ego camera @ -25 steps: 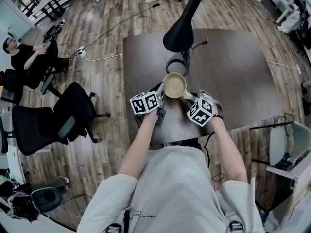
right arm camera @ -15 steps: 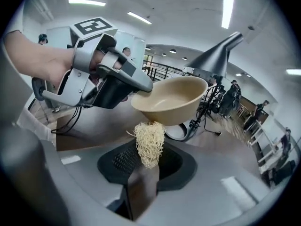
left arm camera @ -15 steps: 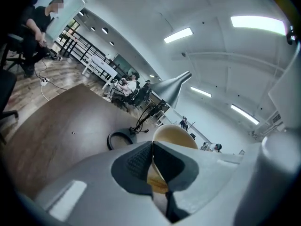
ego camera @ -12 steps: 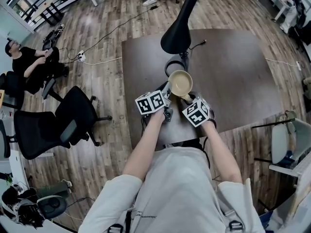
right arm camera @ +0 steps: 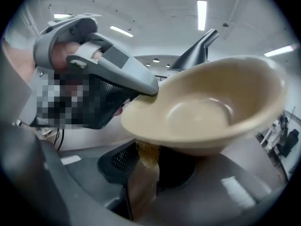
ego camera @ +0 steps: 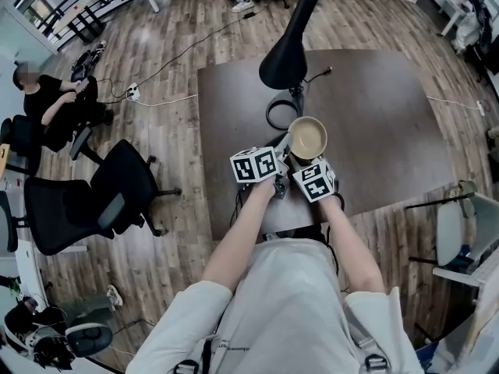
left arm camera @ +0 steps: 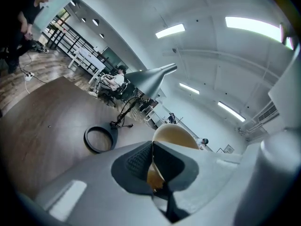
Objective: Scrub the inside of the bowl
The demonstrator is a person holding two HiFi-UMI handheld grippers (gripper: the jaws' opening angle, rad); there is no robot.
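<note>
Golden-brown and fibrous, a scrubbing pad (right arm camera: 146, 150) is clamped between the jaws of the right hand-held gripper (right arm camera: 149, 171). Its tip is held just under the near rim of the cream bowl (right arm camera: 207, 105), outside the hollow. The bowl is held tilted over the near part of the dark surface (ego camera: 374, 107) by the left hand-held gripper (left arm camera: 153, 166), whose jaws are closed on its left rim. The hollow lies just above and beyond the pad, so the scrub is judged to call for the right hand-held gripper to be lifted over the rim.
</note>
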